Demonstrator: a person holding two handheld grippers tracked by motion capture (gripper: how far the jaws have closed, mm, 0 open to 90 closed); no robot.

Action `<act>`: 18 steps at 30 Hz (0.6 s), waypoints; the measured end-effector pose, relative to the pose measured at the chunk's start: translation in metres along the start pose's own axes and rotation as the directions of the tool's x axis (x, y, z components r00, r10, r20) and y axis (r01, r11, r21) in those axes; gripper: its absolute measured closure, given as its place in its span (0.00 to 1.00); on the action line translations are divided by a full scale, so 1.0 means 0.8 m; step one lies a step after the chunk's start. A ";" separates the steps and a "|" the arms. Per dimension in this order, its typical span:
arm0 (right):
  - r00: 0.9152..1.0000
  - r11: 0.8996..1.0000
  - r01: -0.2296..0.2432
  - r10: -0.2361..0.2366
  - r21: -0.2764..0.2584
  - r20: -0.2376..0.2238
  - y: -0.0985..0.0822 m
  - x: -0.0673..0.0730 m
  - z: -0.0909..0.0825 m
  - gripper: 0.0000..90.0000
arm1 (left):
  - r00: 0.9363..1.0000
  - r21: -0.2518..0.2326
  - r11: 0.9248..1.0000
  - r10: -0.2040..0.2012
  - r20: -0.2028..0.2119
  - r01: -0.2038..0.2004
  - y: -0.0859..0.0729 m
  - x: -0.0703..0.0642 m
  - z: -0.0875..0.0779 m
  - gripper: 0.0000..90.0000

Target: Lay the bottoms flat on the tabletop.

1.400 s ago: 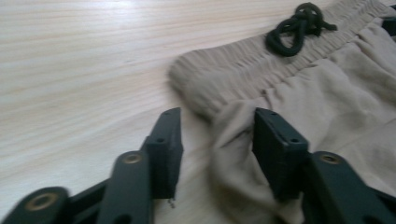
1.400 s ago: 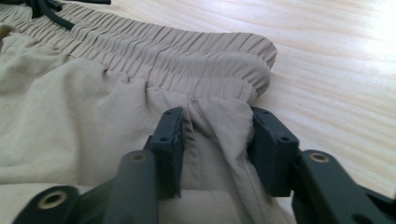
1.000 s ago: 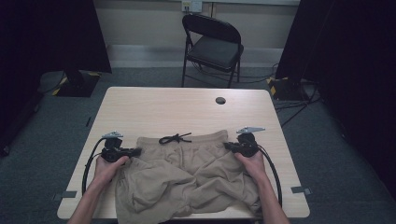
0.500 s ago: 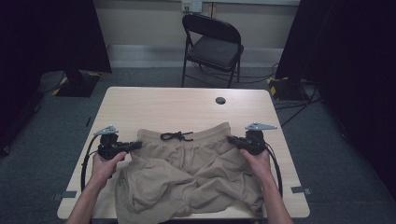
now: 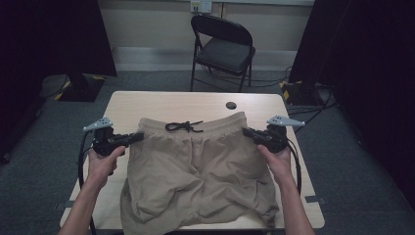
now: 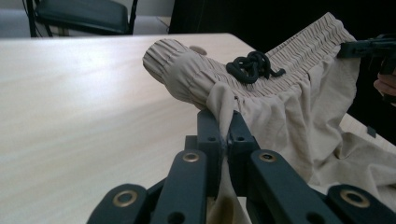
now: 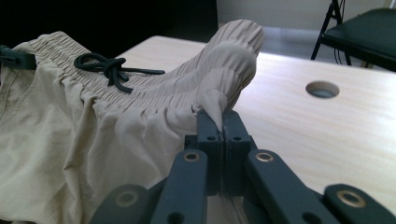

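Both grippers have risen since a second ago, and the waistband of the tan shorts [image 5: 195,166] has come up off the table [image 5: 147,103] with them, stretched wider between the two. Left gripper [image 5: 139,137] is clamped on the waistband's left end [image 6: 224,105], a fold of cloth pinched between its jaws. Right gripper [image 5: 246,131] is clamped the same way on the right end [image 7: 217,105]. A black drawstring [image 5: 184,127] lies knotted at mid-waist. Legs of the shorts drape down to the table's near edge. Behind the table stands a folding chair [image 5: 222,51].
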State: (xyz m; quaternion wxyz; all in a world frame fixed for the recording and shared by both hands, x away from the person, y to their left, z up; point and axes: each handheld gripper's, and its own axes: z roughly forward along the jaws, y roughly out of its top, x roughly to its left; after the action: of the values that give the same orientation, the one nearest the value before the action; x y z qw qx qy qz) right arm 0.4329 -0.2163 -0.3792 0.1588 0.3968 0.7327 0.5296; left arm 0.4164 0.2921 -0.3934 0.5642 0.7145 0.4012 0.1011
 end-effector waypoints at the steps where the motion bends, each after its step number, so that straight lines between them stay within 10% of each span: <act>1: 1.000 1.000 0.000 0.000 -0.005 0.000 0.004 0.001 -0.001 0.99 | 1.000 -0.006 1.000 0.006 -0.001 -0.006 0.005 0.000 -0.001 0.97; 18: 0.999 0.992 0.042 -0.042 -0.116 0.008 0.080 0.002 -0.012 0.99 | 0.998 -0.080 0.995 0.059 -0.015 -0.061 0.084 -0.001 -0.005 0.97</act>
State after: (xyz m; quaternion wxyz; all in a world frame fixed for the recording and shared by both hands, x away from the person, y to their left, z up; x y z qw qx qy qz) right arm 0.4519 -0.2136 -0.3176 0.1947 0.3728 0.7083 0.5669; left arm 0.4443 0.2912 -0.3322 0.5868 0.7021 0.3787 0.1388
